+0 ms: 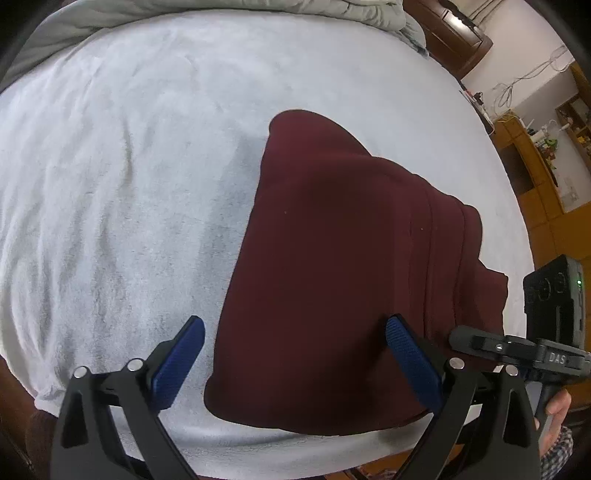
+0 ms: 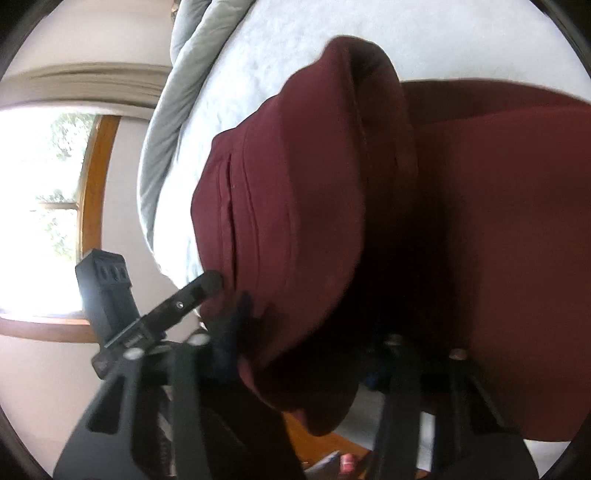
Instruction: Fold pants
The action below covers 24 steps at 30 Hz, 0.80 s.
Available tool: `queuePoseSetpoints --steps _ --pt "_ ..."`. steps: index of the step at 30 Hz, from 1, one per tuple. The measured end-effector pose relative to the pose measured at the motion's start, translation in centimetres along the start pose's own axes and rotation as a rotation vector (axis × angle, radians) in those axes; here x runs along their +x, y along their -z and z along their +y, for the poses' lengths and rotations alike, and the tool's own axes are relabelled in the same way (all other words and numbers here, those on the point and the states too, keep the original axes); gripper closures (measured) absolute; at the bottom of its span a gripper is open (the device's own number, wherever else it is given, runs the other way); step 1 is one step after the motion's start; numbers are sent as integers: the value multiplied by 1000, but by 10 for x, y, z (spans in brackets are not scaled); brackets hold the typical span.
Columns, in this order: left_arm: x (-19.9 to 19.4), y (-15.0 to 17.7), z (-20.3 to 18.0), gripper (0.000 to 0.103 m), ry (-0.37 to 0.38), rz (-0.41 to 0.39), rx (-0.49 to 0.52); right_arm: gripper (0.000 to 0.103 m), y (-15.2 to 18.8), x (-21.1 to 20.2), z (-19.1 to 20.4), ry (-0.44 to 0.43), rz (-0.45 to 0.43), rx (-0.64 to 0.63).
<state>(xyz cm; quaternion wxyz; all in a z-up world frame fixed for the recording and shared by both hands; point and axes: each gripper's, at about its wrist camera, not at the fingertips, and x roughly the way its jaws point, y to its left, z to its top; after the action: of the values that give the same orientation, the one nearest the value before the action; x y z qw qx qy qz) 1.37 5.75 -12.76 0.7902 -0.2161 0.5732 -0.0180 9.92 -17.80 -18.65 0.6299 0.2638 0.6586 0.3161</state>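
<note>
Lying already doubled into a compact maroon pants (image 1: 332, 266) stack on the bed (image 1: 129, 166), final tidying seems left; left tongs (image 1: 295, 354) gape empty, right tongs (image 2: 310, 354) unclear beneath draped cloth.

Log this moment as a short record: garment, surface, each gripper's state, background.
garment: maroon pants, folded, lying on the bed
surface: white blanket over the bed
left gripper: open, blue fingers spread above the pants' near edge, holding nothing
right gripper: fingers buried in a lifted fold of the pants; closure hidden by cloth
background: grey duvet at the far edge; window in the right wrist view
</note>
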Motion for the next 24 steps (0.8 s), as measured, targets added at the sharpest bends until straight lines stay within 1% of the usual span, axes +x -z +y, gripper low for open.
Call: queuePoseSetpoints --steps 1,3,4,7,10,13,16,21,24 --pt "-2 -1 2 4 -3 -1 0 76 1 -2 0 -17 -3 -3" --pt "-6 -3 5 4 -1 -7 -12 82 2 -11 0 -61 -23 -3" --pt "-9 -5 8 4 4 -10 -17 83 3 -21 1 -83 -42 -6" --pt "-17 -10 10 4 30 -21 -42 83 7 -49 7 -94 -88 -40" --pt "-21 -14 6 4 41 -25 -32 83 12 -82 8 -93 -129 -55" --pt "-20 -15 -4 4 46 -23 -7 83 19 -119 2 -60 -167 -74" --pt "-16 -15 -20 4 53 -11 28 83 24 -146 -3 -11 -180 -93" --pt "-8 -9 -51 4 60 1 77 83 26 -172 -15 37 -213 -93" --pt "-5 -5 -64 4 64 9 102 83 31 -185 -29 83 -239 -86"
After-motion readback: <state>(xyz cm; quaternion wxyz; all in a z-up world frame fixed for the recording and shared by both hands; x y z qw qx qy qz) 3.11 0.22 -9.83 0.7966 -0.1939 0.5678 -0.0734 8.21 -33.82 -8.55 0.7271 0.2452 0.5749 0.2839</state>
